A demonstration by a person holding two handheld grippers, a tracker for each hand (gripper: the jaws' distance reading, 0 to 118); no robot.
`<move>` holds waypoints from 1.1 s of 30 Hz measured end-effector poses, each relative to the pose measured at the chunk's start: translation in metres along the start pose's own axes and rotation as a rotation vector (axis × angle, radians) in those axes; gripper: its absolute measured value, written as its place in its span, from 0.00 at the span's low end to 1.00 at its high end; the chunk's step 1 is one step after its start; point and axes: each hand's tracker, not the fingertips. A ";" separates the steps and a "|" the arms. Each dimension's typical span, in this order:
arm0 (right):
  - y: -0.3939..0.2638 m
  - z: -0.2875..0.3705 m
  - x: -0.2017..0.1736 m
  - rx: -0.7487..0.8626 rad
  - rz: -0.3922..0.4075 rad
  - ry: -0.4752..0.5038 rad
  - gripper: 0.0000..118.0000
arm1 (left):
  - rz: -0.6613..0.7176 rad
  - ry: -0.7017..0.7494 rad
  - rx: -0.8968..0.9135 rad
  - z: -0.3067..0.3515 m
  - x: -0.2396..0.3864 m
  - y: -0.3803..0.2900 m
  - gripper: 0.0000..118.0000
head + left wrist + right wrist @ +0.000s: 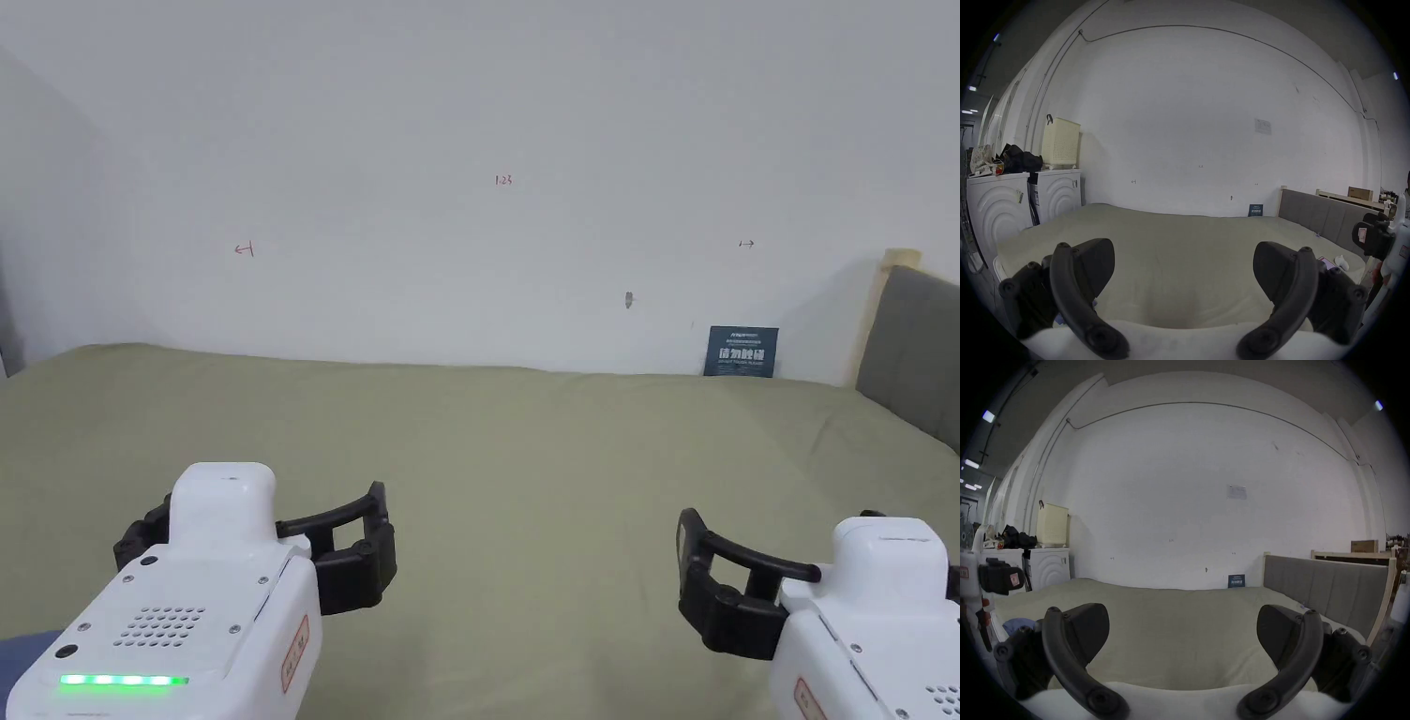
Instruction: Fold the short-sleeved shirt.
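Fingers (pixel 1096 268) apart on both grippers above the bed (pixel 525 441). I should first reach the blue garment (pixel 1017 624) at the bed's left edge.

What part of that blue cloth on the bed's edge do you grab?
Probably pinch the blue cloth at its top bulge, coming from above with the left gripper, which is nearest. It lies bunched up, so hems and sleeves are hidden.

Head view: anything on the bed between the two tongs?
No. Between the left tongs and the right tongs there is bare olive bed sheet; the head view shows it, both open.
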 end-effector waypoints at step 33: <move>0.002 -0.020 -0.002 -0.067 -0.086 0.076 1.00 | 0.047 -0.010 -0.004 -0.011 0.001 0.001 0.99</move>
